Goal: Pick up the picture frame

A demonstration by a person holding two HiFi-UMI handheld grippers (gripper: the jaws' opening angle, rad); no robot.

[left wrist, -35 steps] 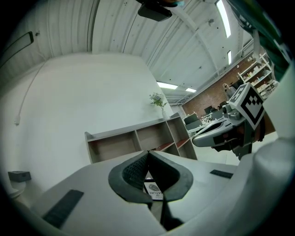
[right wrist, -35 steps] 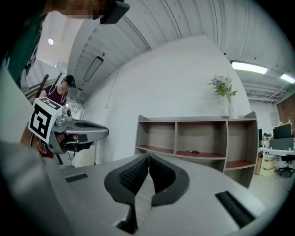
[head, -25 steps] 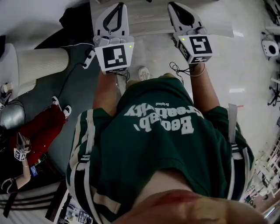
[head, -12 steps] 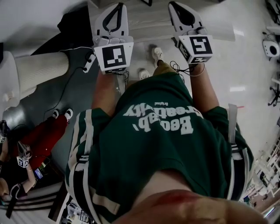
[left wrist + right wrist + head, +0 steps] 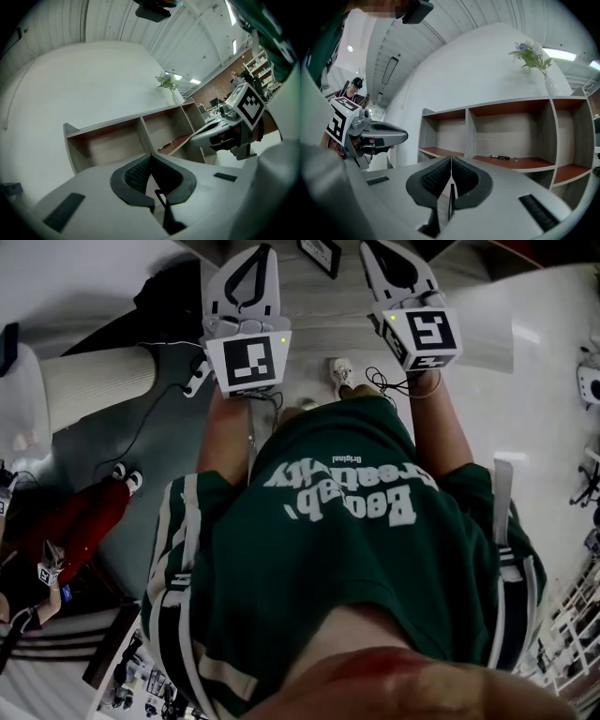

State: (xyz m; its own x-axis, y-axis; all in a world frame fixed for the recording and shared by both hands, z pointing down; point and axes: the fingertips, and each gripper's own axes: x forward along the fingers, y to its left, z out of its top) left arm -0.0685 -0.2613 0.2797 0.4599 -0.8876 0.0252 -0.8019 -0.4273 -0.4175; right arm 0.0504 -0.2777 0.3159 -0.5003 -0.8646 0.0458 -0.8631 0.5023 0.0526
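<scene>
Head view showed the left gripper (image 5: 258, 253) and the right gripper (image 5: 371, 249) held out side by side. The picture frame (image 5: 320, 253) lay at the far edge between their tips, touching neither. Open white floor (image 5: 548, 381) lay on the right. Only the gripper views showed the shelf (image 5: 511, 104), a plant (image 5: 532, 52) and a pen (image 5: 500, 157). Both grippers' jaws were pressed together, pinching nothing. The green shirt (image 5: 342, 540) read "Original".

Flower vase (image 5: 551, 86) atop shelf unit (image 5: 511, 108), pen-like item (image 5: 500, 157) in its middle compartment
</scene>
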